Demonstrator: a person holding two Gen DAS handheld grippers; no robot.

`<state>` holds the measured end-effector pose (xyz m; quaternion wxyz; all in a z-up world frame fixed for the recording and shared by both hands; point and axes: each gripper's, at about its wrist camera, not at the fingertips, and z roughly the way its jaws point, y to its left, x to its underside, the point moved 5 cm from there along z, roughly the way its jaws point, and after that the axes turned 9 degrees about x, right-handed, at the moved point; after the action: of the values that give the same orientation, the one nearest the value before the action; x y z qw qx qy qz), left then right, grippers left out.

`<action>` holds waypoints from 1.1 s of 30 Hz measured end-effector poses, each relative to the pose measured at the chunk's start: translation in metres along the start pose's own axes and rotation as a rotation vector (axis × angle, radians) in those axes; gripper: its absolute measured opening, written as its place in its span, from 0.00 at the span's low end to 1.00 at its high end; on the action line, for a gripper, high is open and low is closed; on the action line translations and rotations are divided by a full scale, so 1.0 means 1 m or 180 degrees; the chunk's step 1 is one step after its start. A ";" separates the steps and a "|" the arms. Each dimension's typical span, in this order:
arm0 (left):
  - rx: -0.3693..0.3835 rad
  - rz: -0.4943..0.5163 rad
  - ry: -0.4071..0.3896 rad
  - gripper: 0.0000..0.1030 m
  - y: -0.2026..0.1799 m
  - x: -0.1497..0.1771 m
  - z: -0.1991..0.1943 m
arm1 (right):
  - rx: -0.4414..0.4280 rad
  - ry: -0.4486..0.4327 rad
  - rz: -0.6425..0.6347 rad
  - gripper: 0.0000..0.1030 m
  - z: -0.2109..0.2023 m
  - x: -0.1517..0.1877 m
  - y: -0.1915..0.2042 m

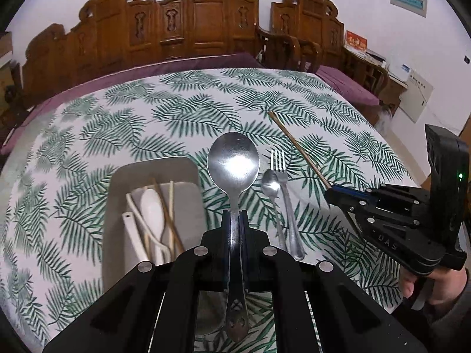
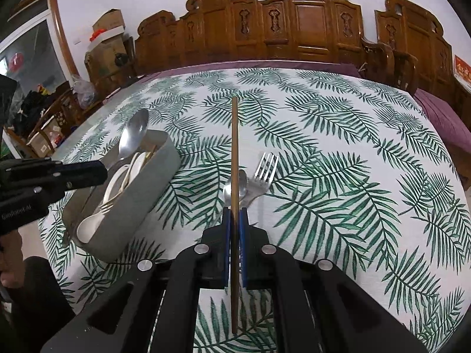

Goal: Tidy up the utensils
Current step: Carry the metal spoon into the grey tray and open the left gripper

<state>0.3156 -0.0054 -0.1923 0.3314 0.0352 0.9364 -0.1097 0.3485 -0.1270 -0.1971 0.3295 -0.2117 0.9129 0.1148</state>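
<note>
Large steel spoon (image 1: 233,164): clamped by its handle in the left gripper (image 1: 234,220), bowl forward, raised over the tablecloth (image 1: 176,111) just beside the grey tray (image 1: 117,182) of white spoons. Brown chopstick (image 2: 234,147): pinched mid-length in the right gripper (image 2: 235,217), above 1 small spoon (image 1: 269,184) and 1 fork (image 1: 279,164) lying side by side.

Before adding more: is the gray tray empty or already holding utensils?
Holding utensils: the gray tray contains white spoons and chopsticks.
</note>
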 end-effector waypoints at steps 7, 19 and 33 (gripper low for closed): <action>-0.0065 -0.0097 -0.0028 0.05 0.024 0.003 -0.006 | -0.0034 -0.0006 -0.0046 0.06 0.001 -0.001 0.009; -0.0267 -0.0239 0.0143 0.05 0.071 0.017 0.023 | -0.0048 0.0048 -0.0096 0.06 0.011 -0.001 0.016; -0.0499 -0.0283 0.0323 0.05 0.105 0.026 0.044 | -0.0082 0.0053 -0.0121 0.06 0.012 -0.001 0.020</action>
<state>0.3368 0.0868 -0.2611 0.2802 -0.0270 0.9583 -0.0488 0.3469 -0.1051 -0.2045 0.3212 -0.2341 0.9099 0.1185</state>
